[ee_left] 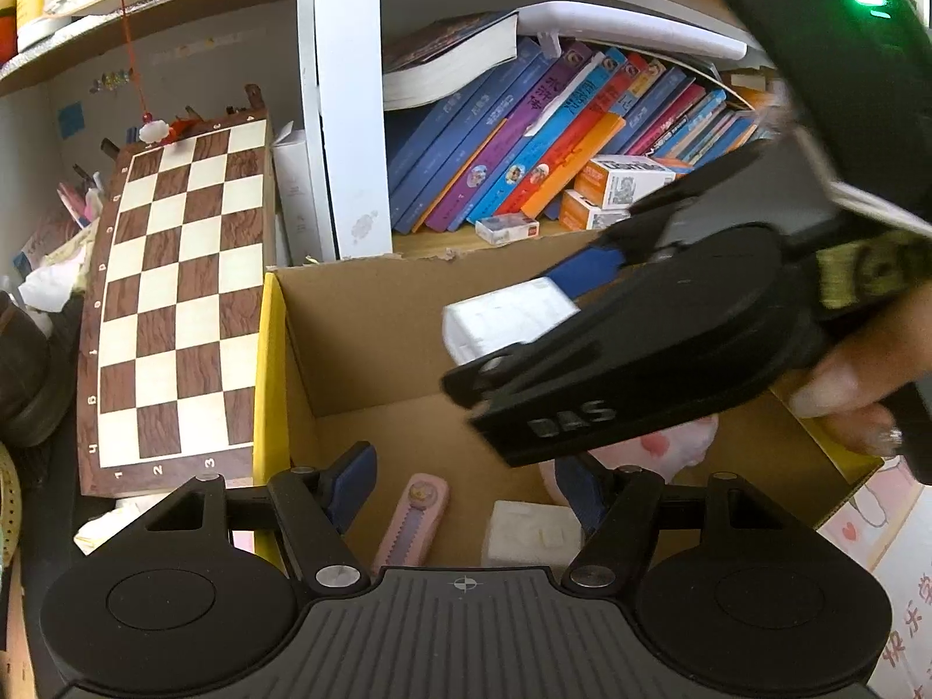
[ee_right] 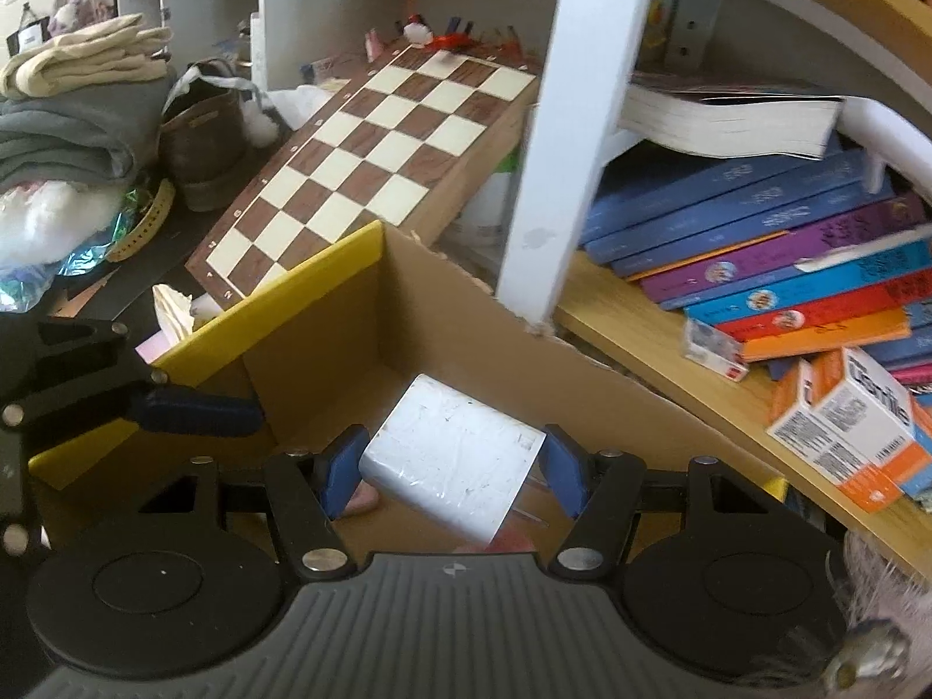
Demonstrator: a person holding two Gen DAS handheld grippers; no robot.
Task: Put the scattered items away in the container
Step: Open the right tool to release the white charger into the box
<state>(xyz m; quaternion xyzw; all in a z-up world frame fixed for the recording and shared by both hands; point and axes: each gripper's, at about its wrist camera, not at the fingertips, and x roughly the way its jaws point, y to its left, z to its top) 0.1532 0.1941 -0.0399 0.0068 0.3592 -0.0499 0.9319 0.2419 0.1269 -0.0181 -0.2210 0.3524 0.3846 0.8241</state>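
Observation:
An open cardboard box [ee_left: 361,343] with a yellow outside stands in front of the shelf. On its floor lie a pink utility knife [ee_left: 415,515], a white block [ee_left: 533,533] and a pink soft toy [ee_left: 670,442]. My left gripper [ee_left: 466,489] hangs open over the box floor, its blue pads clear of both the knife and the block. My right gripper [ee_right: 454,466] is shut on a white rectangular adapter [ee_right: 448,454], held above the box [ee_right: 466,338]. The left wrist view shows the same adapter [ee_left: 504,323] in the right gripper [ee_left: 524,320], high over the box.
A chessboard [ee_left: 175,303] leans just left of the box. A white shelf post [ee_left: 349,116], slanted books [ee_left: 553,145] and small medicine cartons [ee_left: 623,180] stand behind it. Folded clothes [ee_right: 76,116] and a brown shoe [ee_right: 204,134] crowd the far left. A person's hand [ee_left: 856,390] grips the right tool.

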